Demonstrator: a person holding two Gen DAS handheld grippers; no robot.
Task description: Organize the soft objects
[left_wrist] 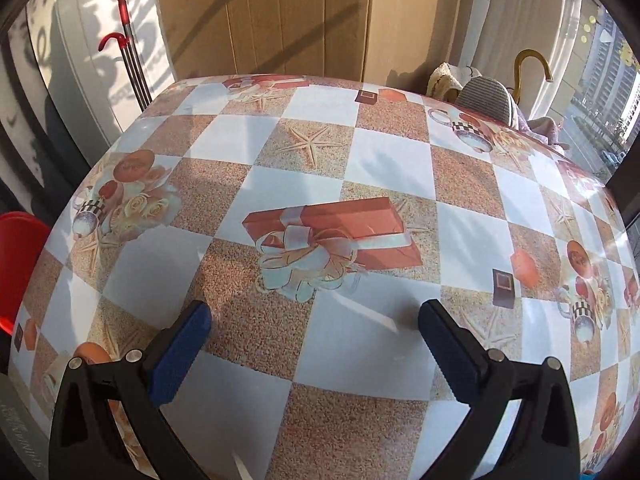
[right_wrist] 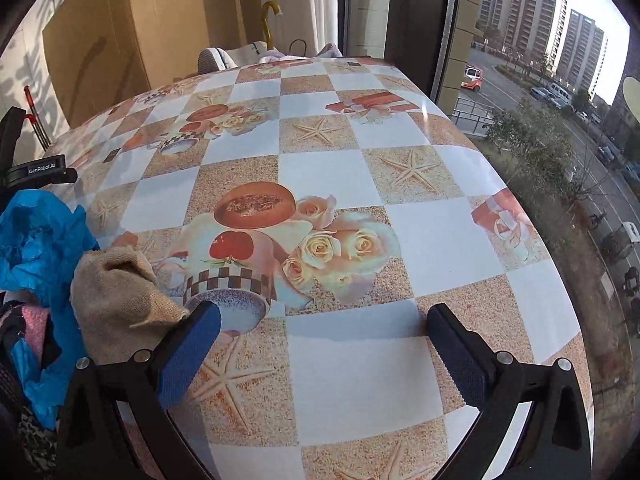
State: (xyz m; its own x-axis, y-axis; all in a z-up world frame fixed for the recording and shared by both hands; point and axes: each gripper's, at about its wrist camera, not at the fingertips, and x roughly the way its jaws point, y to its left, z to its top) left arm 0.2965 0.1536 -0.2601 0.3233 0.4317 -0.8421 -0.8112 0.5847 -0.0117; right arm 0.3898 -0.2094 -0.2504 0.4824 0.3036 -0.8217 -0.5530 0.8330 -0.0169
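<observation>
Right wrist: gripper [right_wrist: 322, 342] wide | beige cloth [right_wrist: 116, 300] part-hidden | left gripper [left_wrist: 314, 338] wide

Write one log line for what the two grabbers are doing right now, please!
left gripper: open, empty, over tablecloth | right gripper: open, empty | beige cloth: beside right gripper's left finger | blue bag: left of cloth

Both wrist views low, forward — shared tablecloth [left_wrist: 320, 152]
</observation>
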